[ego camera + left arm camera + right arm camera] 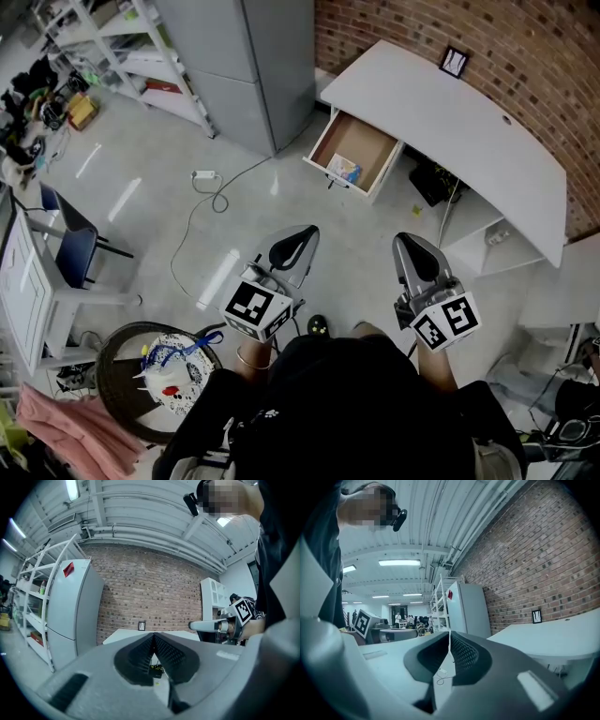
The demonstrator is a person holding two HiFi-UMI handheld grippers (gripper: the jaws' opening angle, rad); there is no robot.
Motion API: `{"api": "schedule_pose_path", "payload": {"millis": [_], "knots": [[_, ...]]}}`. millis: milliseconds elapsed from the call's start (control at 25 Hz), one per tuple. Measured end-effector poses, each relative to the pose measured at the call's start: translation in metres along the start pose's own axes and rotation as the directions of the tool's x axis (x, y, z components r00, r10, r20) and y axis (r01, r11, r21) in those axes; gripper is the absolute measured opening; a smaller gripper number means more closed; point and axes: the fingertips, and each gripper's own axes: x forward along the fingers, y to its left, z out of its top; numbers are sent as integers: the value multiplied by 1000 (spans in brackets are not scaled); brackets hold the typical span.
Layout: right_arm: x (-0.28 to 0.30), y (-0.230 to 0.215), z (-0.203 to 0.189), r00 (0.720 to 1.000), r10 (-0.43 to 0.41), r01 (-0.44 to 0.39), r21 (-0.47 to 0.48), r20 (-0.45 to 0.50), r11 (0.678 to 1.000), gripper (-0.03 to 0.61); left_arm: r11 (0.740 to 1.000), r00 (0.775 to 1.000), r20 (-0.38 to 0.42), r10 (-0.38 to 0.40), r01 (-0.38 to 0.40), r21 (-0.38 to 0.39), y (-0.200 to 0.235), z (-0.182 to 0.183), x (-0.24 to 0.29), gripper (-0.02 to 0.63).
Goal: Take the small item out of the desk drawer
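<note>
Concrete floor (281, 197) runs up to a red brick wall (525, 56), with a person standing well back from both. The left tool (302, 234) is held out level in front of the person with its jaws closed tip to tip. In the left gripper view the left tool (153, 635) has its ribbed pads (171, 654) meeting at the front, with nothing between them. The right tool (410, 246) is held beside it, the two apart and roughly parallel. In the right gripper view the right tool (449, 633) also has its jaws drawn together on nothing. The left gripper view catches the right tool (193, 626) off to its right.

Beyond both tools, well apart from them, a white curved desk (450, 122) stands against the brick wall. Its drawer (364, 139) is pulled open toward the person. The small item (344, 169), a blue and yellow packet, lies inside on the brown bottom, close to the drawer's front panel. A small framed picture (455, 62) stands at the back of the desk. To the left of the desk stands a tall grey cabinet (253, 56). A white adapter (204, 175) lies on the floor in front of the cabinet, its cable looping away. A blue chair (75, 248) stands at the far left.
</note>
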Motion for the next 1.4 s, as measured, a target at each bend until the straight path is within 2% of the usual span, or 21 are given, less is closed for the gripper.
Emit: {"api": "schedule_pose_path", "payload": {"millis": [560,1040,1400], "knots": [[17,-21,-1,1000,-20,20,17,6,1000,12,1000,1000,8,-19,19,-8,18,-2,19,-2],[86,-65,2,998,62,-62,38,9,997,11,996,997,-6,82,-82,23,79,9,52,-2],[132,-112,-7,998,68,-68,70,-4,995,11,995,995,-33,98,-97,23,121,6,99,-2]]}}
